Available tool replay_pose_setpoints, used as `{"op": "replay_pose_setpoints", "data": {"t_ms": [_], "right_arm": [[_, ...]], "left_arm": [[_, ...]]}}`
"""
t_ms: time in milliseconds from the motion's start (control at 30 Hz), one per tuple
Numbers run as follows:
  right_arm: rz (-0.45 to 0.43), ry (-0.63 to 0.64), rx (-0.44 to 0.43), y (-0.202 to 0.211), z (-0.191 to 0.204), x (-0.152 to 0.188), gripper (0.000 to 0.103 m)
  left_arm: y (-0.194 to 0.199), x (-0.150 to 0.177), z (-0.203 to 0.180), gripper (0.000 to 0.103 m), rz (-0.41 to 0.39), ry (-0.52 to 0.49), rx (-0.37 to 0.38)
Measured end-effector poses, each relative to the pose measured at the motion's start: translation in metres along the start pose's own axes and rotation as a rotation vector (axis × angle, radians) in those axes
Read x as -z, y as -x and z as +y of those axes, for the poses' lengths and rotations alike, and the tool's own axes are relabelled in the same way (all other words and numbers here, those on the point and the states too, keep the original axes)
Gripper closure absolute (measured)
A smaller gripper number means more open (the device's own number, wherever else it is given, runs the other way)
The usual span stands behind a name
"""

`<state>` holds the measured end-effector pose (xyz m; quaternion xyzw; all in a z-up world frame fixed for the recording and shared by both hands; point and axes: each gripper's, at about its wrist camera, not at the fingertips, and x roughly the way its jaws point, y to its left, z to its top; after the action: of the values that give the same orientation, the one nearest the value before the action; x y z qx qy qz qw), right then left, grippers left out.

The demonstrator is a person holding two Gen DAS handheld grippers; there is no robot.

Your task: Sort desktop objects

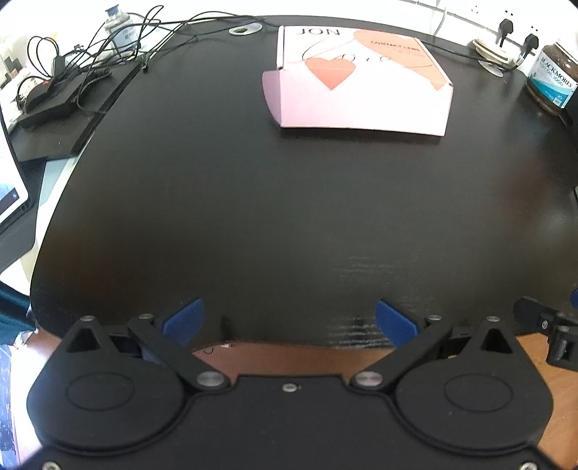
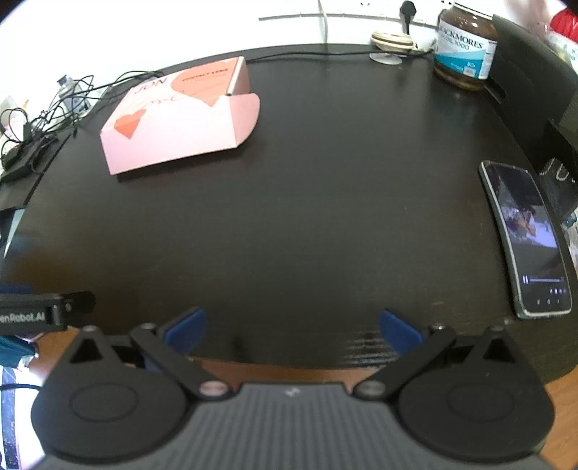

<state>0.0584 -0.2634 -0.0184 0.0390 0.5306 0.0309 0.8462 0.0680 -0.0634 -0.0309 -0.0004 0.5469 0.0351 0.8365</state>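
A pink cardboard box [image 1: 361,90] with orange hearts lies at the back of the black desk [image 1: 253,202], its side flap standing out; the right wrist view shows the box [image 2: 180,119] at the upper left. A brown supplement jar [image 2: 464,47] stands at the back right, also in the left wrist view as the jar [image 1: 551,79]. A phone [image 2: 525,238] with a lit screen lies face up at the right edge. My left gripper [image 1: 289,320] and right gripper [image 2: 292,330] both hover open over the desk's near edge, holding nothing.
Tangled black cables [image 1: 83,65] and a black adapter sit on a side surface at the back left. A white round object [image 2: 392,39] and wall plugs [image 1: 505,27] line the back. A dark stand [image 2: 531,83] rises at the right. A tablet corner [image 1: 9,195] shows left.
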Motion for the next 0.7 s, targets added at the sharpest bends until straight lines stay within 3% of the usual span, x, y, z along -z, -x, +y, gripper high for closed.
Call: {"op": "replay_pose_setpoints", "data": {"t_ms": [700], "right_arm": [[0.026, 0.04, -0.025, 0.0, 0.01, 0.003, 0.001]], "left_arm": [[-0.002, 0.011, 0.007, 0.0, 0.047, 0.038, 0.0]]}}
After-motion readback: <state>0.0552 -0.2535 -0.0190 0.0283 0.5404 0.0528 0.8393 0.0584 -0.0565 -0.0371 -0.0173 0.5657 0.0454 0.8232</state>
